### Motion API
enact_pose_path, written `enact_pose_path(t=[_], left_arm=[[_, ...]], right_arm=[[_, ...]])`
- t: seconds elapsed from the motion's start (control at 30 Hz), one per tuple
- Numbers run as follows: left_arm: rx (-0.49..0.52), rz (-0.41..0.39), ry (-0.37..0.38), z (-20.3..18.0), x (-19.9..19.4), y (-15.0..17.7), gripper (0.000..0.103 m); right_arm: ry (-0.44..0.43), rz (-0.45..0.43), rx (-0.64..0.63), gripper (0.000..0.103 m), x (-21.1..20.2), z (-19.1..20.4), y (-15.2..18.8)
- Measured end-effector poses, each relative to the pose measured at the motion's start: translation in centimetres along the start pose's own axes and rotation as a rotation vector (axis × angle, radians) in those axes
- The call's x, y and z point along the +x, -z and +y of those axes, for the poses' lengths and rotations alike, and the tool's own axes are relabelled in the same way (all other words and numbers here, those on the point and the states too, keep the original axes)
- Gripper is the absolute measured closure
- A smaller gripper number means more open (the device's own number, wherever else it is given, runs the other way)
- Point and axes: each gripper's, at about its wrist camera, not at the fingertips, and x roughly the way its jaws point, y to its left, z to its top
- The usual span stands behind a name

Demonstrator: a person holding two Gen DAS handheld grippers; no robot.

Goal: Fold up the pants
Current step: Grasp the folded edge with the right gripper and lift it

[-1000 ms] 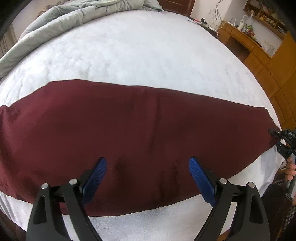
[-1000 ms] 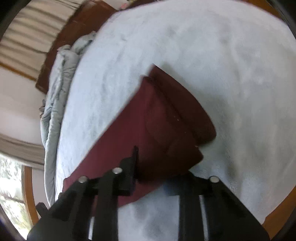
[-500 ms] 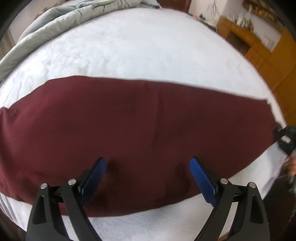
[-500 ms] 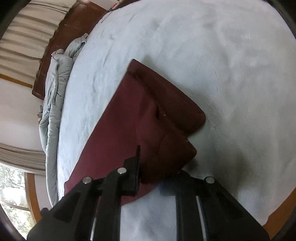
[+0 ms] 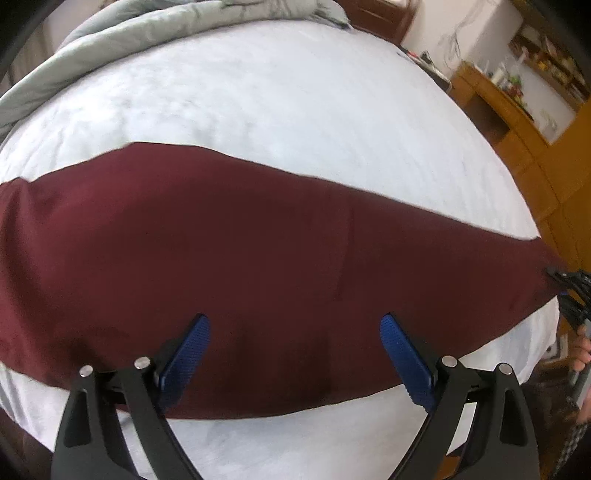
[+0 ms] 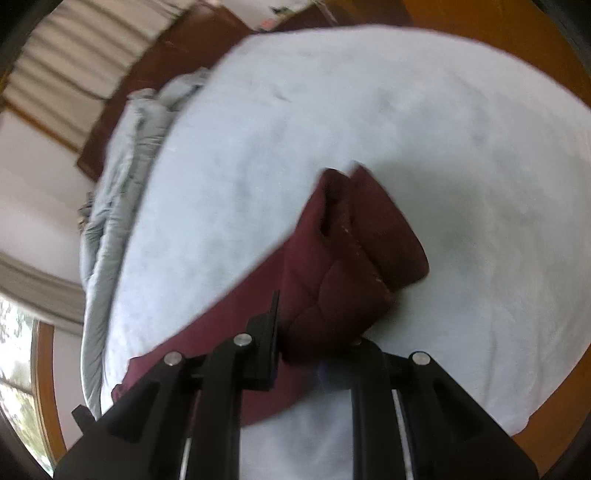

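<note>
Now right claw (image 6: 314, 354) pinches pants (image 6: 332, 288) edge.

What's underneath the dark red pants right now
The maroon pants lie on the pale blue-white bed cover, which shows all around them. Whatever lies directly beneath the fabric is covered.

The pants (image 5: 258, 266) are matt maroon cloth, smooth, with faint creases and a thicker stitched hem at the end. The sheet (image 5: 295, 99) under them is white and fleecy, slightly napped. The quilt (image 5: 110, 33) is grey, soft and rumpled. The left gripper (image 5: 295, 347) is matt black plastic with ribbed blue pads (image 5: 188, 354) and small shiny metal pins. The right gripper (image 6: 314, 354) is the same black plastic. The desk (image 5: 495, 103) is glossy orange-brown wood.
</note>
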Motion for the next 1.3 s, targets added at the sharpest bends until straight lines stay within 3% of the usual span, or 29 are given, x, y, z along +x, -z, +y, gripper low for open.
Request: enact_pose_path(t=[0.3, 0.47, 0.67, 0.97, 1.1, 1.2, 1.3], left_arm=[[-0.108, -0.049, 0.017, 4.5, -3.5, 0.2, 0.009], [-0.173, -0.052, 0.026, 5.5, -3.2, 0.3, 0.009], [-0.236, -0.067, 0.039, 7.4, -3.9, 0.7, 0.009], [-0.295, -0.069, 0.064, 11.0, -5.1, 2.1, 0.009], [-0.31, -0.058, 0.084, 11.9, -5.1, 2.5, 0.009], [-0.298, -0.045, 0.094, 11.4, -4.7, 1.8, 0.009], [-0.281, -0.028, 0.111, 11.0, -4.2, 1.2, 0.009]], right_arm=[[-0.082, -0.025, -0.252, 0.088, -0.6, 12.6, 2.8], [-0.121, 0.048, -0.37, 0.088, 1.9, 19.2, 6.1], [-0.139, 0.162, -0.459, 0.088, 5.5, 24.1, 10.1], [-0.103, 0.297, -0.559, 0.088, 11.0, 27.9, 15.6], [-0.064, 0.353, -0.572, 0.087, 12.6, 26.6, 17.2], [-0.059, 0.388, -0.58, 0.081, 13.5, 26.0, 18.0], [-0.108, 0.445, -0.577, 0.057, 13.9, 25.6, 18.6]])
